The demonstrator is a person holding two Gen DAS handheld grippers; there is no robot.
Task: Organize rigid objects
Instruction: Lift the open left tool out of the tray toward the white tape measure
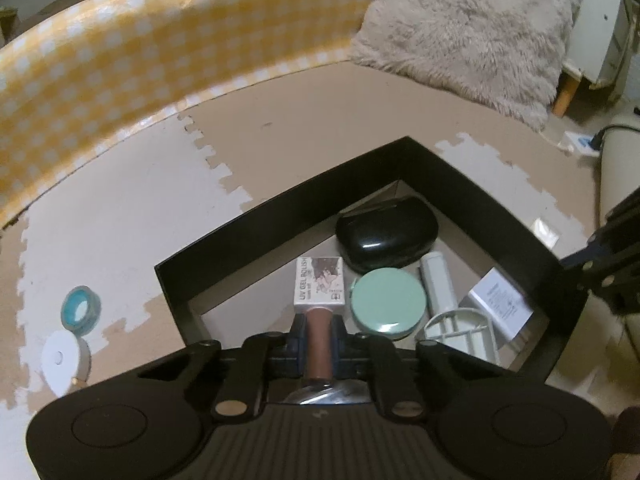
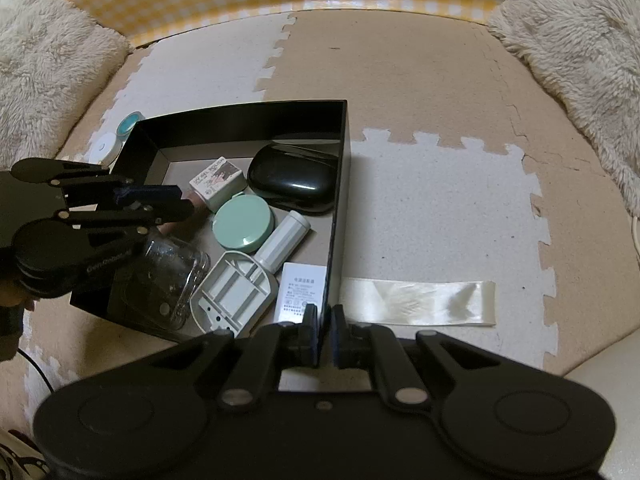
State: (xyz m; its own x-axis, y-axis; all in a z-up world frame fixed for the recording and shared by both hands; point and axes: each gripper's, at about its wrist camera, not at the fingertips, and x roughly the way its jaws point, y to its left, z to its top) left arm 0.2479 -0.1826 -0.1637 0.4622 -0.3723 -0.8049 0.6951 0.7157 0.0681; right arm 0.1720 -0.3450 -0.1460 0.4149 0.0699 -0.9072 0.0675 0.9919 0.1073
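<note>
A black open box (image 1: 280,208) (image 2: 240,114) sits on the foam mat. Inside it lie a black case (image 2: 292,184), a green round compact (image 1: 386,302), a UV gel polish carton (image 1: 320,284), a white cylinder (image 2: 284,240), a white adapter (image 2: 302,292) and a pale plastic bracket (image 2: 236,292). My left gripper (image 1: 318,320) (image 2: 176,200) is shut on the brown cap (image 1: 318,344) of a clear glass bottle (image 2: 168,276), held over the box's near left part. My right gripper (image 2: 325,316) (image 1: 576,264) is shut on the box's right wall.
A teal tape roll (image 1: 80,310) and a white disc-shaped item (image 1: 60,360) lie on the mat left of the box. A cream ribbon (image 2: 416,302) lies to its right. Fluffy cushions (image 1: 468,28) (image 2: 44,60) and a yellow checked wall (image 1: 120,60) border the mat.
</note>
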